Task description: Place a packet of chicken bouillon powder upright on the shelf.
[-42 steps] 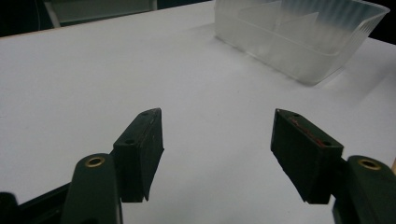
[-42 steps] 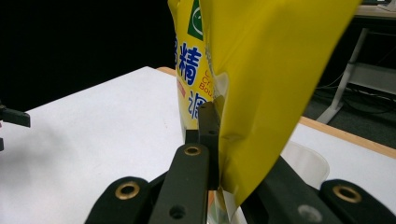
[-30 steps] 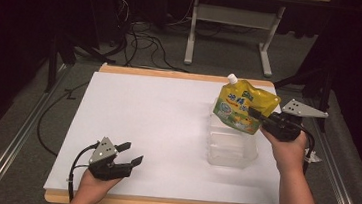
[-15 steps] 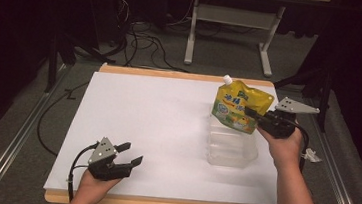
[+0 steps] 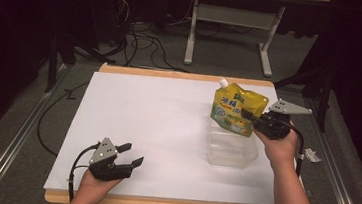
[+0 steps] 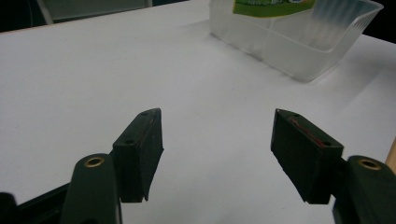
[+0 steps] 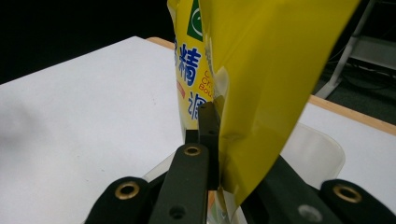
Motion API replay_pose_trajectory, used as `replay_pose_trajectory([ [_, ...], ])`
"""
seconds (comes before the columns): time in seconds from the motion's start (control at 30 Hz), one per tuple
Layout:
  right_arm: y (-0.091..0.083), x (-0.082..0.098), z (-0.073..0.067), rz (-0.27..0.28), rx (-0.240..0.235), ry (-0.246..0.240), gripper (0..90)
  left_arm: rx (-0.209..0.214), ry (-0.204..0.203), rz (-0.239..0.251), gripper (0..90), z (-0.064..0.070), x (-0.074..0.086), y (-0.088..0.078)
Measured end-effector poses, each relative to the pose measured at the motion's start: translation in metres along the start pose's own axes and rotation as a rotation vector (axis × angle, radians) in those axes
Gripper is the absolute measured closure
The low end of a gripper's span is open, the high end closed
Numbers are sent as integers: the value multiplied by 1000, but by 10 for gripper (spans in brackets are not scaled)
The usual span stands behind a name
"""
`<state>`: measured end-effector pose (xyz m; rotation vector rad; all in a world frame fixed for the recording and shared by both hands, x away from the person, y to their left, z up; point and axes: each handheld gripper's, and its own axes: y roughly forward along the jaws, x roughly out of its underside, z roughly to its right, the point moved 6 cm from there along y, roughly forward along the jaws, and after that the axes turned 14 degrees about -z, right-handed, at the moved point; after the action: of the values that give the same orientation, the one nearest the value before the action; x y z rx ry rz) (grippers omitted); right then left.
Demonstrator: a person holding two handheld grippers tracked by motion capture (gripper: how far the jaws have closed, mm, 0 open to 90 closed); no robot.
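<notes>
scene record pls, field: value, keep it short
surface: white table top with wooden edge
held item: yellow spouted pouch, white cap up, tilted
holder: right gripper, jaws clamped on the pouch's edge
pouch position: over the clear plastic container, lower part at its rim
container: transparent, right half of the table
left gripper: jaws apart, nothing between them, near front left edge
off table: small white scrap to the right

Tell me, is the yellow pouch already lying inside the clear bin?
Not yet: the right gripper holds the yellow pouch upright above the clear bin.
</notes>
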<state>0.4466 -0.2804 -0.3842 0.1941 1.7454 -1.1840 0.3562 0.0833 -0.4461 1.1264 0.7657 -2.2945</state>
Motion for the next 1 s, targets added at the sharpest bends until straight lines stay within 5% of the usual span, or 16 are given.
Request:
replay_pose_trajectory([
  [1.0, 19, 18, -1, -47, 17, 54, 900, 3, -3, -2, 345, 1, 0, 0],
])
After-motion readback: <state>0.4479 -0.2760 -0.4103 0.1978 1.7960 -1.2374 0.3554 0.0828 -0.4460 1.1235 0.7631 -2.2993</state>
